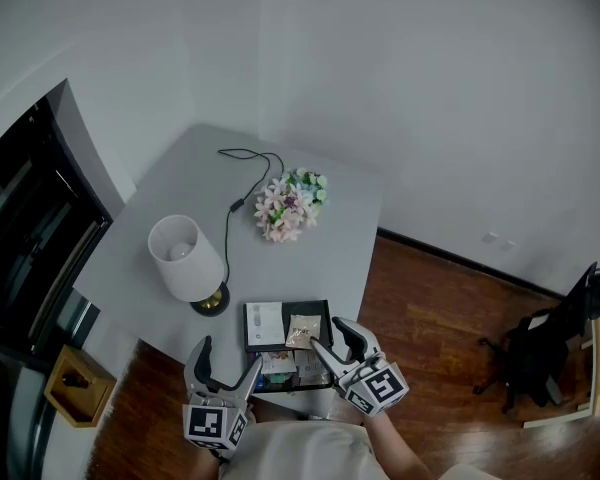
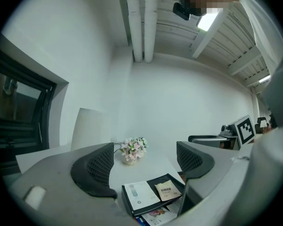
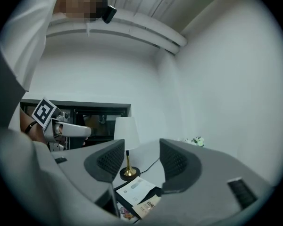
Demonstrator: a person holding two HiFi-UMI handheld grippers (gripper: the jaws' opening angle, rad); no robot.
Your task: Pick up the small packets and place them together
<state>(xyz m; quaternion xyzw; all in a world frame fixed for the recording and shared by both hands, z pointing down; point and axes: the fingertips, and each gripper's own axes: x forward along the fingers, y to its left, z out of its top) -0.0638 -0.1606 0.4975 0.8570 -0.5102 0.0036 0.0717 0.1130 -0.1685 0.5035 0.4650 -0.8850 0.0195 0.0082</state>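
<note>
Both tools hover open, nothing between their jaws. The tan packet (image 1: 304,330) lies flat in the black tray (image 1: 280,305) at the tabletop's (image 1: 180,188) near edge, just below the right tool (image 1: 328,335), the nearer one. The left tool (image 1: 228,356) is further off.

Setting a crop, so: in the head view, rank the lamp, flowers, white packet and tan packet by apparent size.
1. lamp (taller, nearer the camera, so only narrowly first)
2. flowers
3. white packet
4. tan packet
</note>
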